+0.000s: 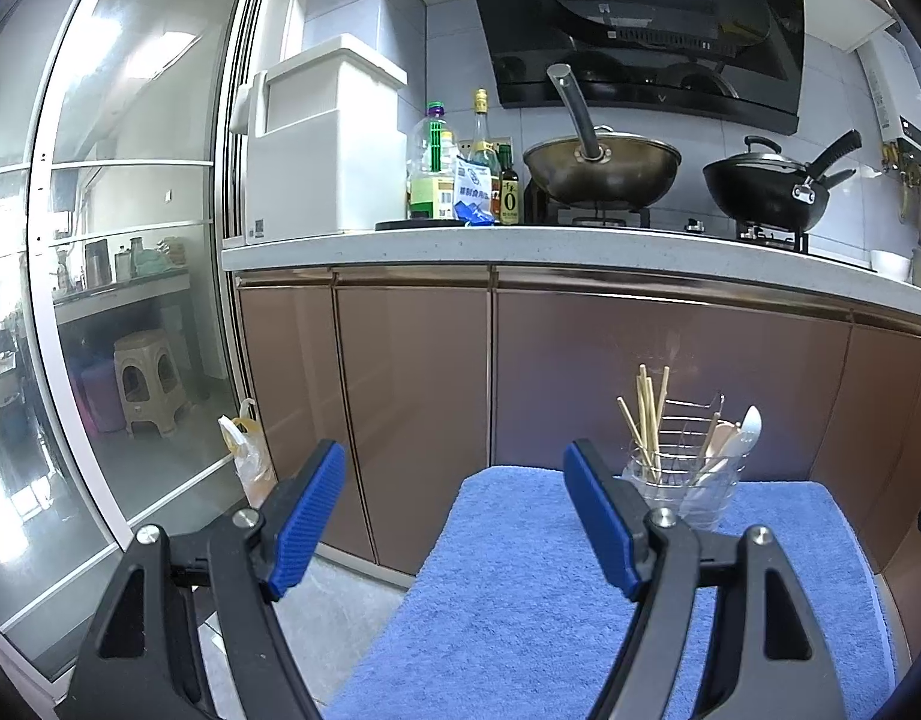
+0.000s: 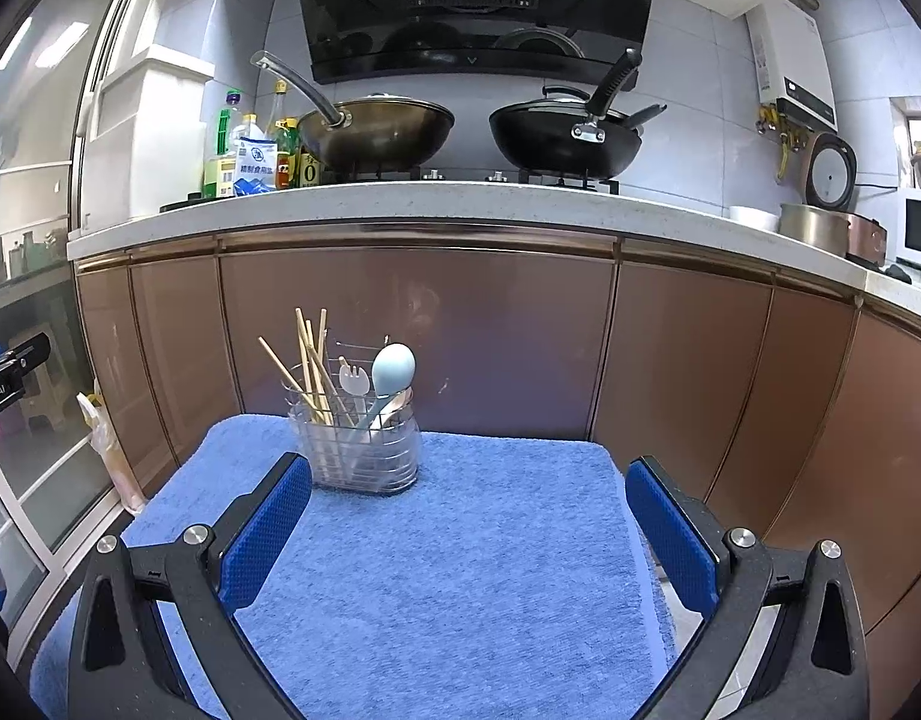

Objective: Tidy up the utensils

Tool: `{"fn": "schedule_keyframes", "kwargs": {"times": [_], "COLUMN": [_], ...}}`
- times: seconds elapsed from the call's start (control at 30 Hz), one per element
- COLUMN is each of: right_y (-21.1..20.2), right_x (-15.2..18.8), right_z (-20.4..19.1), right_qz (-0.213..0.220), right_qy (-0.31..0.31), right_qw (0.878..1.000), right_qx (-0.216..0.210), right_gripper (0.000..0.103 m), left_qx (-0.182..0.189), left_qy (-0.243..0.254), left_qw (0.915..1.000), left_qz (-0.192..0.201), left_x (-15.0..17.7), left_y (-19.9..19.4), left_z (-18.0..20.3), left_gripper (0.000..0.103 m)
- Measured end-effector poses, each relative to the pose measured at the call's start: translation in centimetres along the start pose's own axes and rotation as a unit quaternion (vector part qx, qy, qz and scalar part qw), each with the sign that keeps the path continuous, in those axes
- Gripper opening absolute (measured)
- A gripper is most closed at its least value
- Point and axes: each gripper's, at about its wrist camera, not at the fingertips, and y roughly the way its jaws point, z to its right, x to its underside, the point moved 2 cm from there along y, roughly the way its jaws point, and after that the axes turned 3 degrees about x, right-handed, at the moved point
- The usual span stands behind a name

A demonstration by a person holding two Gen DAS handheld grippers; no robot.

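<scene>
A wire utensil holder stands upright at the far side of a blue towel. In it stand several wooden chopsticks, a white fork and a pale blue spoon. My right gripper hovers over the towel's near half, open and empty, with the holder just past its left finger. In the left wrist view the same holder with the chopsticks sits behind the right finger. My left gripper is open and empty, over the towel's left edge.
Brown cabinet doors rise right behind the towel under a white counter with two woks, bottles and a white bin. A glass sliding door stands to the left, a plastic bag on the floor beside it.
</scene>
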Motion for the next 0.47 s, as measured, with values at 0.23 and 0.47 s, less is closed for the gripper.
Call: {"fn": "schedule_keyframes", "kwargs": {"times": [0.23,0.47], "right_y": [-0.9,-1.9], "right_x": [-0.2,-0.4], "right_z": [-0.2,-0.1], "right_qz": [0.006,0.013], "right_qy": [-0.004,-0.004], "right_qw": [1.000,1.000], "right_qx": [0.002,0.003], "right_gripper": [0.103,0.103], "left_qx": [0.001,0.002], "left_qy": [-0.003,-0.011], "left_qw": [1.0000,0.9999], "left_qz": [0.001,0.005], "left_x": [-0.1,-0.3], "left_y": [-0.7,-1.6], "left_z": [-0.3,-0.8], "left_gripper": [0.074,0.074]}}
